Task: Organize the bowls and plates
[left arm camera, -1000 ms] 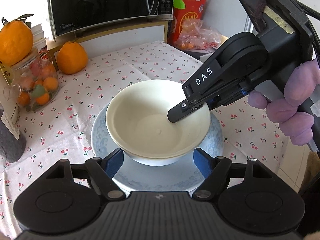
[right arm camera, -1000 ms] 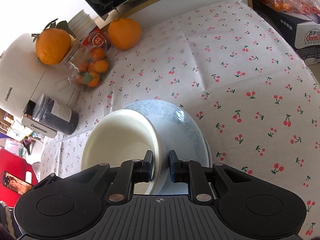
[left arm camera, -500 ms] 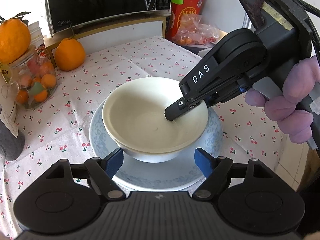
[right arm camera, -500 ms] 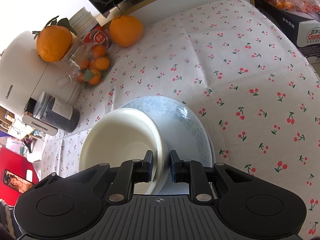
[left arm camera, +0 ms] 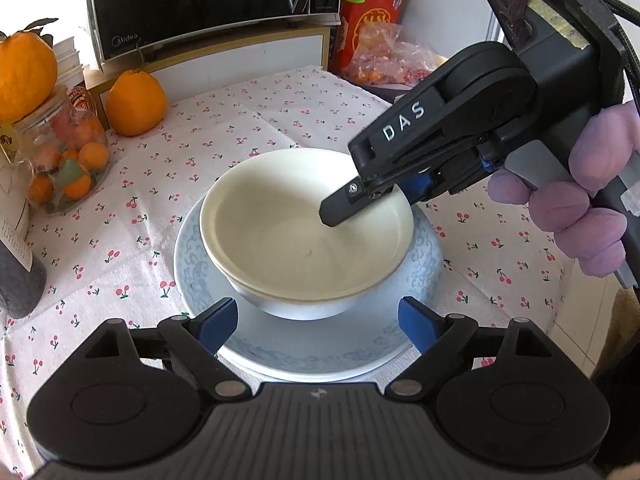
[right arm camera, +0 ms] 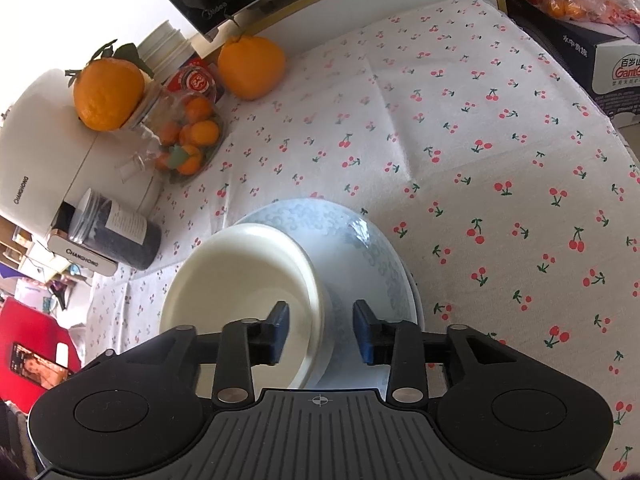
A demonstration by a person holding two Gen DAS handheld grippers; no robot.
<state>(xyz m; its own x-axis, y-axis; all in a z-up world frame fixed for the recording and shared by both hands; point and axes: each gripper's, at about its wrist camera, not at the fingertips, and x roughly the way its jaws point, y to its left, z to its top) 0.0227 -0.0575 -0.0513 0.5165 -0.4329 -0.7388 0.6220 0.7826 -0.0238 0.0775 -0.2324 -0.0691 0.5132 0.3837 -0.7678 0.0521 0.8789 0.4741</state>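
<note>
- Cherry-print cloth (right arm camera: 460,152) covers the counter, with a black microwave (left arm camera: 208,0) on a white stand at the back.
- At the back left stand a jar (left arm camera: 60,156) of small fruit with an orange on its lid, a second orange (left arm camera: 136,102) on the cloth, a stack of white cups, and a dark bottle (right arm camera: 116,236) lying beside a white appliance.
- At the back right are a red box (left arm camera: 372,20) and a clear bag of orange snacks.
- Near the front of the counter lies a pale blue patterned plate (left arm camera: 304,344).
- A cream bowl (left arm camera: 292,240) sits upright on the plate, toward its back-left part in the left wrist view; a second rim line below its lip hints at another bowl nested under it, though I cannot be sure.
- The right hand-held gripper (right arm camera: 320,324) straddles the bowl's near-right rim: one finger is inside the bowl, the other outside over the plate. Its jaws are opening, with a clear gap on both sides of the rim, so the pads no longer press on it.
- In the left wrist view that same tool comes in from the right, held by a hand in a purple glove (left arm camera: 576,208), its black fingertip down inside the bowl.
- The left hand-held gripper (left arm camera: 316,324) hangs over the near edge of the plate, jaws spread wide and opening further, blue pads on either side of the bowl's foot but touching nothing.
</note>
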